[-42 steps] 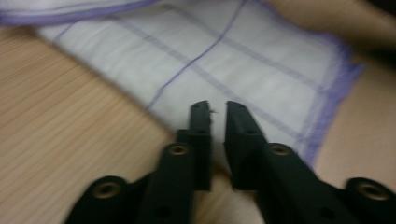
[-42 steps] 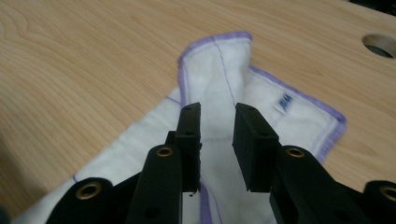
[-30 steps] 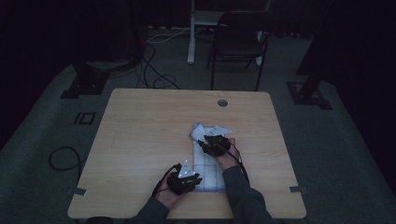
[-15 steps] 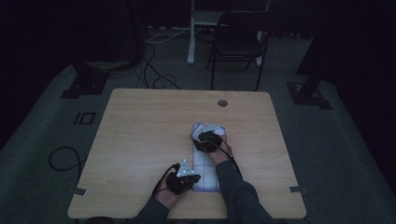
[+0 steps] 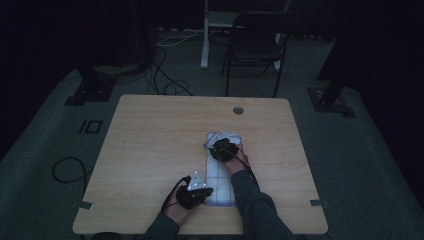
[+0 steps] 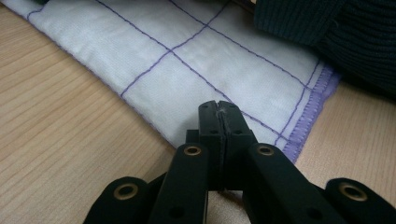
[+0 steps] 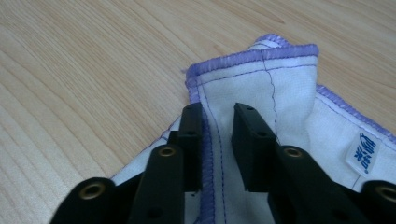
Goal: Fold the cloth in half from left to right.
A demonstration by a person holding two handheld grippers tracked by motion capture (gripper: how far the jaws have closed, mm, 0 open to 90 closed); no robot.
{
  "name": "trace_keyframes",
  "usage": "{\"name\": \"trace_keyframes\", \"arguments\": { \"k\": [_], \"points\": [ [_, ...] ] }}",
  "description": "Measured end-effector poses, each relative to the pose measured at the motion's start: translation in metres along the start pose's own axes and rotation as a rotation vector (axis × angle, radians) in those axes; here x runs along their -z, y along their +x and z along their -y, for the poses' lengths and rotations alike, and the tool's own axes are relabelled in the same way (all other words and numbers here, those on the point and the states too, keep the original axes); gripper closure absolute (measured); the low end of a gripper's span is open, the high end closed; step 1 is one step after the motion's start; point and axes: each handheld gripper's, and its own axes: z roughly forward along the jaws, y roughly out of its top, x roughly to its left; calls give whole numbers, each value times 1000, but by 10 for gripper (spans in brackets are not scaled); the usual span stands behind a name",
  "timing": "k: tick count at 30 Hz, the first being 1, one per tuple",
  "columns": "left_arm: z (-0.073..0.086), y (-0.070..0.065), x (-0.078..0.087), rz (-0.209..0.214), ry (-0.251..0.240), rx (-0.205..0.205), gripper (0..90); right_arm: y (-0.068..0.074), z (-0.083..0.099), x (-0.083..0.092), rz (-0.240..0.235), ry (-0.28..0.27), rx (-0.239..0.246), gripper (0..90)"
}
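Room: dark all round, chair (image 5: pixel 260 45) and cables on the floor behind, only the wooden table (image 5: pixel 150 150) really lit.
Left jaws: left gripper (image 6: pixel 219 112) was fully closed, tips together right at the near hem of the cloth (image 6: pixel 196 60); couldn't tell if it actually had fabric pinched or was just pressing down on it.
Right jaws: right gripper (image 7: pixel 217 126) had just been closing, though a gap was left between the pads. A raised fold of the cloth's purple-stitched edge (image 7: pixel 205 154) ran up through that gap, so not clamped yet by my read.
Cloth: white with a purple grid, lying flat on the right-of-centre part of the table, folded into a long strip.
Long axis: ran away from the person, near edge to mid-table.
Who's nearer what: left gripper (image 5: pixel 196 192) sat at the near end, right gripper (image 5: pixel 223 149) at the far, bunched end.
Key relation: far corner pointed away from the right jaws, label (image 7: pixel 363 154) off to their side. Looked like the right one only had to finish the pinch.
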Motion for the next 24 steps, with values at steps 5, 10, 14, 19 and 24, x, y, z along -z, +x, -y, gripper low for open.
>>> {"name": "trace_keyframes", "arguments": {
  "k": [5, 10, 14, 19, 24],
  "points": [
    [0, 0, 0, 1, -1, 4, 898, -2, 0, 3, 11, -15, -16, 834],
    [0, 0, 0, 2, -1, 6, 898, -10, 2, 9, 33, -29, -39, 844],
    [0, 0, 0, 1, -1, 6, 898, -20, 5, 15, 41, -41, -62, 844],
    [0, 0, 0, -2, 0, 8, 897, -35, 9, 22, 34, -63, -131, 843],
    [0, 0, 0, 1, 0, 15, 898, -49, 12, 27, 24, -88, -194, 841]
  ]
}}
